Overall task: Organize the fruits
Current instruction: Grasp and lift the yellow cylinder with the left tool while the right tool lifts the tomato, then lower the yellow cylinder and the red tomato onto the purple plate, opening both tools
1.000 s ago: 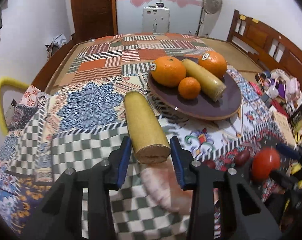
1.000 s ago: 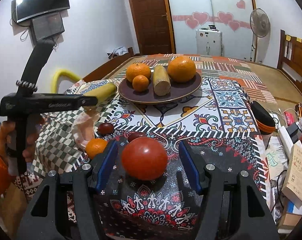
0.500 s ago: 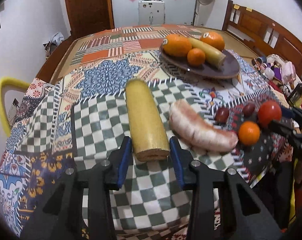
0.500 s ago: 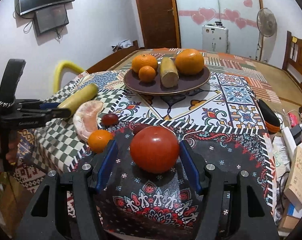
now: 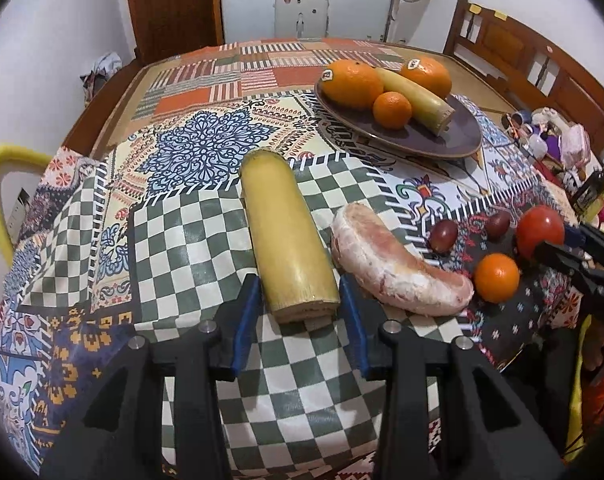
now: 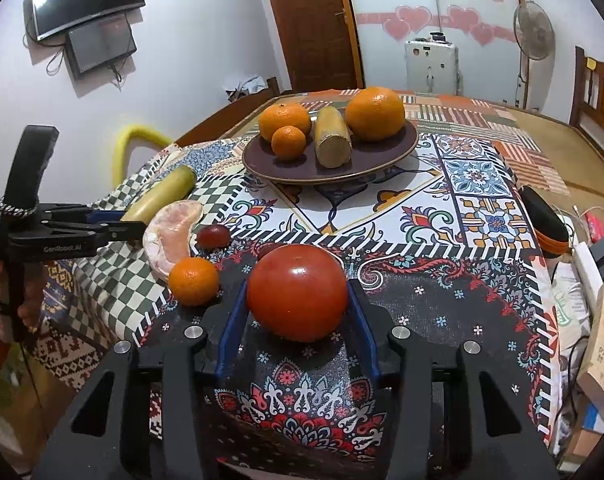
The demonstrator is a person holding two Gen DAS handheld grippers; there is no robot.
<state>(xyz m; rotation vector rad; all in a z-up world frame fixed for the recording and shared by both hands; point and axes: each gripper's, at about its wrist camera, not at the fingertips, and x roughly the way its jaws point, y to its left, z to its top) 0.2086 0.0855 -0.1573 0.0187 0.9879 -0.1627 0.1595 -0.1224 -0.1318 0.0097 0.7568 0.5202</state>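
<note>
Left gripper (image 5: 300, 308): we see its jaws clamped on the near cut end of the sugarcane piece (image 5: 288, 236), which lies along the green checked cloth (image 5: 190, 248).
Right gripper (image 6: 298, 312): its jaws are closing, blue pads at both flanks of the red tomato (image 6: 297, 291) on the dark patterned cloth; we judge them touching.
Bench fruit: we count a peeled pomelo segment (image 5: 397, 268) just beside the cane, a small orange (image 5: 496, 278) and two dark grapes (image 5: 443, 235) near the tomato.
Plate (image 5: 461, 140): it holds two large oranges, one small orange and a second cane piece.
Left view only: we see the stickers on the large oranges.
Right view only: we see a hand (image 6: 26, 300) gripping the left tool's handle, and wall screens (image 6: 88, 0).
</note>
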